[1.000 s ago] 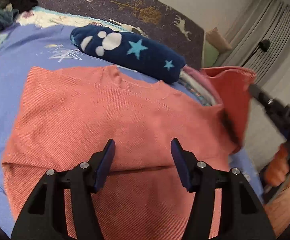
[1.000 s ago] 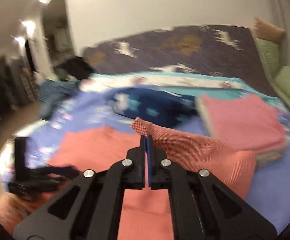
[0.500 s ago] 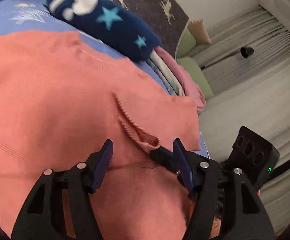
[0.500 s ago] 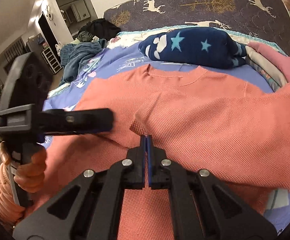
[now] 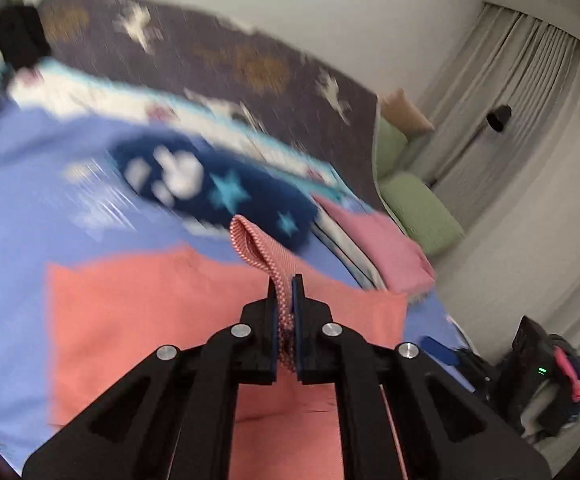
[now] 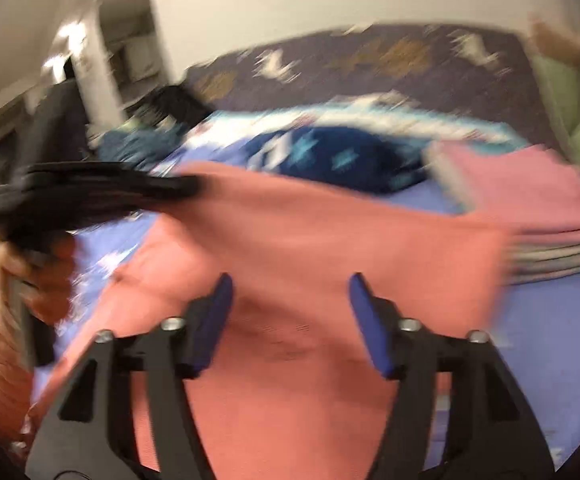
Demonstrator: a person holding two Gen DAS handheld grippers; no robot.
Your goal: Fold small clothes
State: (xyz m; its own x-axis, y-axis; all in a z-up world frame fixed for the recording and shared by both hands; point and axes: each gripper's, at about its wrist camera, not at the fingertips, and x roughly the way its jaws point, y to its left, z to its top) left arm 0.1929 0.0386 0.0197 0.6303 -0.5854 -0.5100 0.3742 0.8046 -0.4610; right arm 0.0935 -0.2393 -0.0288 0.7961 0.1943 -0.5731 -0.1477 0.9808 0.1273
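Blurred purple bedsheet under salmon knit sweater – detail smeared. Left gripper just clamped onto sweater's cuff, lifting it above the sheet. Right gripper just sprung apart, empty, over sweater – lower hem cut off.

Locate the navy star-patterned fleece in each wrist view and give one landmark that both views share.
Left wrist view: the navy star-patterned fleece lies left of centre, above the coral sweater, whose edge is pinched in the left gripper.
Right wrist view: the fleece sits upper centre, just beyond the sweater, above the open right gripper.
Shared landmark: the folded pink stack lies immediately right of it.
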